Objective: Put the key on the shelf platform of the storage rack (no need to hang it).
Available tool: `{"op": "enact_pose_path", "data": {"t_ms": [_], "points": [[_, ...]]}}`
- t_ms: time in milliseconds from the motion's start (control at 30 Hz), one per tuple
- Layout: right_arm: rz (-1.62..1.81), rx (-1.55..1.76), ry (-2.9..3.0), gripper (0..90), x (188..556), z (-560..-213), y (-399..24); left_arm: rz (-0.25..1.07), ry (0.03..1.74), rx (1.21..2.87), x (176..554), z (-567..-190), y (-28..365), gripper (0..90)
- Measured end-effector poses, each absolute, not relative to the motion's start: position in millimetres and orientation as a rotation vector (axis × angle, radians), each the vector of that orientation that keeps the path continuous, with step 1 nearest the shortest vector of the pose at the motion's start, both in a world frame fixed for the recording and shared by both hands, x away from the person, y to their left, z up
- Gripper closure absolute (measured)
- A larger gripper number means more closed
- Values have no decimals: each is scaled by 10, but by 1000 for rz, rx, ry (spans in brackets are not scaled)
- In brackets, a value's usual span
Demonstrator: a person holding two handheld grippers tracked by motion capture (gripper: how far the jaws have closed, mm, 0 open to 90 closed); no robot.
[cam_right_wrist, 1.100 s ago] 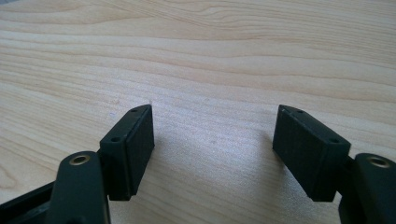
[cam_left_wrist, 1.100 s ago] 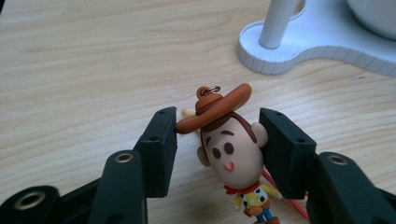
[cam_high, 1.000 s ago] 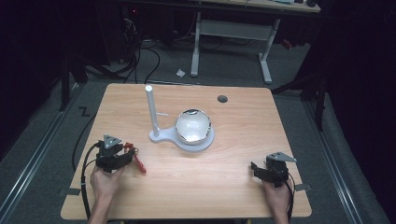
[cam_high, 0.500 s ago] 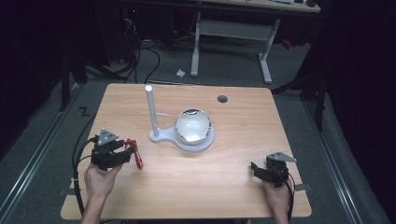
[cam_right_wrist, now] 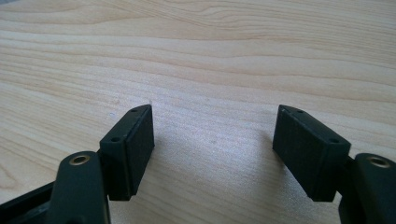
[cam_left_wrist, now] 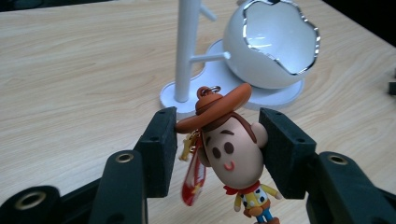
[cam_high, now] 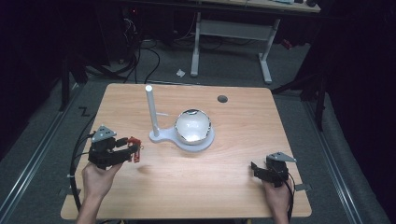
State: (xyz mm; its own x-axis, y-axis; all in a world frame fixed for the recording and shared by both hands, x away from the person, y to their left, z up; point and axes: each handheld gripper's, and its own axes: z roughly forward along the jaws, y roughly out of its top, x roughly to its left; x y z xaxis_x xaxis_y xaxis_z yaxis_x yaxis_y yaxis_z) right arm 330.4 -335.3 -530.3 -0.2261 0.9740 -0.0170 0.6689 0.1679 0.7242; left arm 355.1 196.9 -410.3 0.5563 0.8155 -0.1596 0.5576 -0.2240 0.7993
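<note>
While the left gripper (cam_left_wrist: 217, 140) is clamping its jaws on the smooth rubbery cowboy-doll keychain (cam_left_wrist: 231, 154) above the pale woodgrain worktop (cam_high: 233, 177), the right gripper (cam_right_wrist: 212, 140) is resting wide open, holding nothing. A glossy white egg-shaped bowl (cam_left_wrist: 268, 44) is sitting beside a slim white peg stand (cam_left_wrist: 187, 51).

In the left gripper view, the cowboy figure (cam_left_wrist: 236, 161) is cut off at the feet by the bottom edge. Beyond it, the white stand's pole (cam_left_wrist: 187, 49) runs past the top edge. In the high view the figure is too small to read.

cowboy figure keychain (cam_left_wrist: 232, 154) | brown hat, red strap | upright, slightly tilted | above table, possibly clear of it
</note>
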Motion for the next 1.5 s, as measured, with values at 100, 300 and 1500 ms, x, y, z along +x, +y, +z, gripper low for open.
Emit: {"op": "enact_pose_path", "data": {"t_ms": [100, 300, 1500], "points": [[827, 1548, 1964, 296, 3304, -5303, -3356, 350, 1094, 1916, 3540, -4054, 1950, 491], [828, 1548, 1964, 295, 3304, -5303, -3355, 333, 1052, 1916, 3532, -3933, 1880, 490], [829, 1548, 1966, 293, 3303, -5303, -3356, 267, 809, 1983, 3951, -3460, 1131, 490]]}}
